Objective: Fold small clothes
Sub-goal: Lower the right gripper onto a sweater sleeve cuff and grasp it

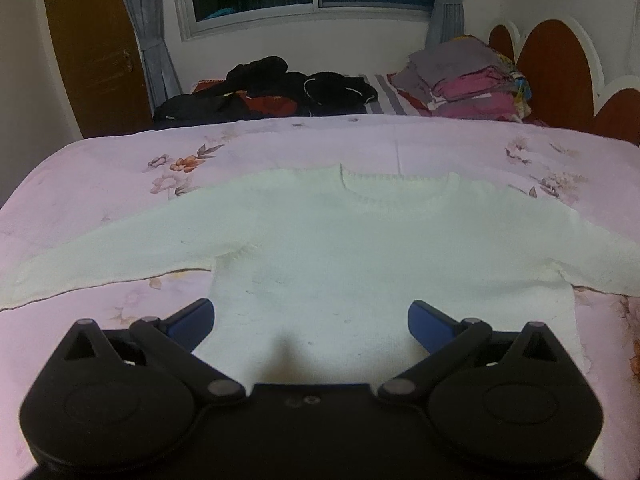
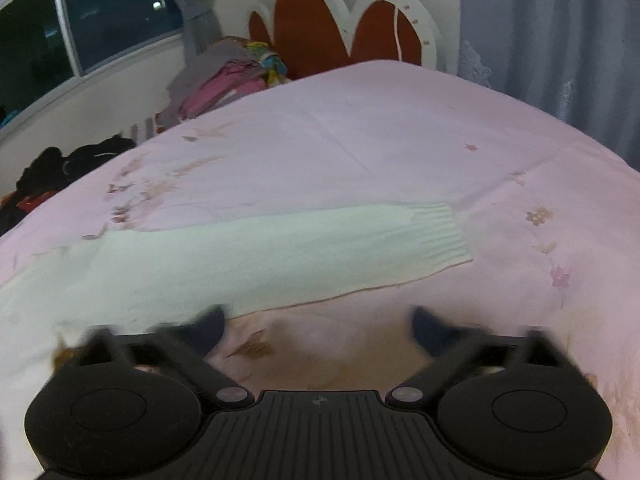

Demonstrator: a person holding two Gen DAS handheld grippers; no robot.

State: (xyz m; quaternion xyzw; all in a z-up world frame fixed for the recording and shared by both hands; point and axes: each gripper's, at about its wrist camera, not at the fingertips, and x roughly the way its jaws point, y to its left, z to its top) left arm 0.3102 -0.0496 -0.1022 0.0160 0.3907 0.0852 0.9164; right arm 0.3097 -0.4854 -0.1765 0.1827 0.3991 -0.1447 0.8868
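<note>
A small white knit sweater [image 1: 340, 248] lies flat on the pink floral bedspread [image 1: 280, 140], neck away from me, both sleeves spread out sideways. My left gripper [image 1: 311, 320] is open and empty, hovering over the sweater's lower body near the hem. In the right wrist view the sweater's right sleeve [image 2: 280, 256] stretches across, its ribbed cuff [image 2: 448, 236] at the right. My right gripper [image 2: 318, 330] is open and empty, just below the sleeve's lower edge over bare bedspread [image 2: 360, 140]; its fingers look blurred.
A heap of dark clothes [image 1: 272, 88] lies at the far edge of the bed. A stack of folded grey and pink clothes [image 1: 468, 80] sits at the far right by the headboard [image 1: 560, 64]. A window with curtains is behind.
</note>
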